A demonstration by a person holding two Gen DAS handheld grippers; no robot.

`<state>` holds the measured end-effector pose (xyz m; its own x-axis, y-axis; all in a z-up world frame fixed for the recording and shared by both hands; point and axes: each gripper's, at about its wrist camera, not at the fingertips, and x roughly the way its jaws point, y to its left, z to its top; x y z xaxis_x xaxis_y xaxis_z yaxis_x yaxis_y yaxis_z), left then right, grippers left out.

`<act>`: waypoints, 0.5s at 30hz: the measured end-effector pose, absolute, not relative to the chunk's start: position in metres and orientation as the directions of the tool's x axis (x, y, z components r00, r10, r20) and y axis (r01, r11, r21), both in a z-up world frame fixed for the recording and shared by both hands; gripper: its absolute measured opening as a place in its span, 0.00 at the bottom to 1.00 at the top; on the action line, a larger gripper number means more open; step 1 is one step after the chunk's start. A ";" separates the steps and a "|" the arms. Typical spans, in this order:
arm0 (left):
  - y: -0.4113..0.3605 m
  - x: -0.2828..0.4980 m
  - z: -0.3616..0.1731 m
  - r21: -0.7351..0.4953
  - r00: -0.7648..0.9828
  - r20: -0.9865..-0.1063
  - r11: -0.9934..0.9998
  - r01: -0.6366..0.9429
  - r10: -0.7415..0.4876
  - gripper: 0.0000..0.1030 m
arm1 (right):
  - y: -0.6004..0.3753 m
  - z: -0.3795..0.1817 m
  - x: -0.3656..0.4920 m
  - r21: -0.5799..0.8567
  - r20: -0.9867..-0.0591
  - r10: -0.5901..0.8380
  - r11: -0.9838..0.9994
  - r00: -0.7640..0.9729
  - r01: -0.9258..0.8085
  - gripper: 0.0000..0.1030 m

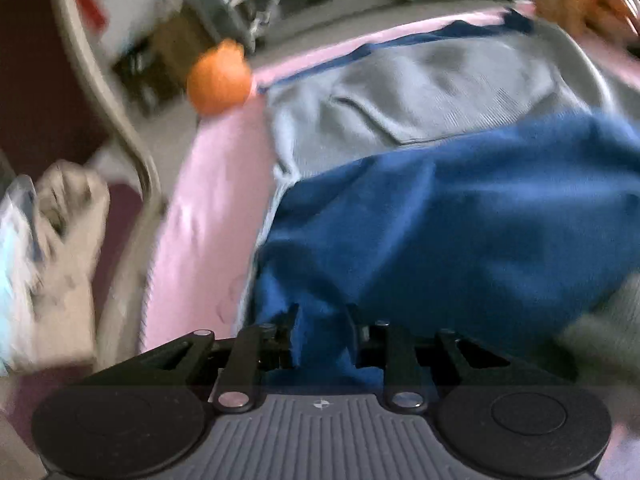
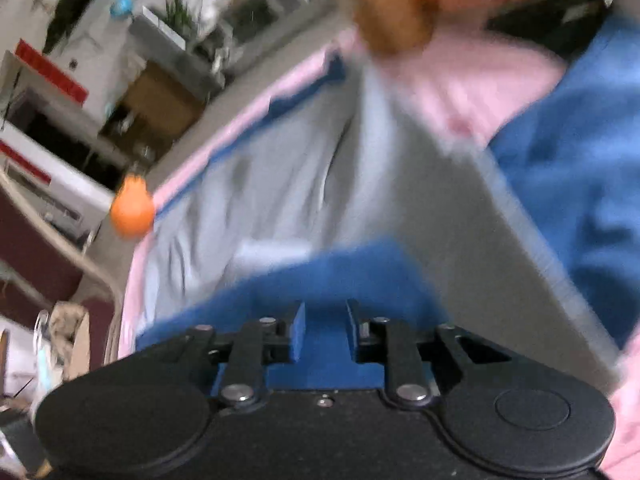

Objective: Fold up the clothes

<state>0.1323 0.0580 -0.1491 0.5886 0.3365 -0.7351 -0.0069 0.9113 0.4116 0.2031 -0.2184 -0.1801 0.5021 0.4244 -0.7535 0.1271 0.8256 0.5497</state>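
Note:
A grey and blue garment point(image 1: 420, 92) lies on a pink table cover point(image 1: 208, 200). Its blue part point(image 1: 460, 216) is folded over the grey body, close to the camera. My left gripper point(image 1: 322, 332) is shut on the blue cloth, which bunches between its fingers. In the right wrist view the same garment point(image 2: 320, 184) spreads ahead, with a blue sleeve point(image 2: 580, 184) at the right. My right gripper point(image 2: 325, 328) is shut on a blue edge point(image 2: 320, 276) of the garment. Both views are blurred.
An orange ball point(image 1: 219, 78) sits at the table's far left edge; it also shows in the right wrist view point(image 2: 132, 210). A brown plush toy point(image 2: 392, 8) lies at the far end. A chair point(image 1: 120, 128) with crumpled things stands left of the table.

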 end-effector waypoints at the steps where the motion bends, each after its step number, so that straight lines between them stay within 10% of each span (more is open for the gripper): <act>1: 0.054 0.130 -0.151 0.440 0.598 -0.722 0.898 0.008 0.348 0.25 | -0.218 -0.183 0.203 0.534 -0.763 0.410 0.835 0.500 0.131 0.17; 7: 0.071 0.113 -0.132 0.338 0.589 -0.741 0.937 -0.087 0.322 0.27 | -0.232 -0.172 0.185 0.392 -0.808 0.228 0.896 0.543 0.207 0.15; 15: 0.020 0.046 -0.122 0.103 0.658 -0.753 0.992 0.072 0.030 0.28 | -0.227 -0.155 0.120 0.472 -0.753 0.405 0.882 0.518 -0.004 0.26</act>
<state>0.0458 0.0197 -0.1215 0.6578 0.0301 -0.7526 0.0725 0.9920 0.1030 0.1204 -0.2274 -0.1548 0.5183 0.4053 -0.7531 -0.0042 0.8818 0.4716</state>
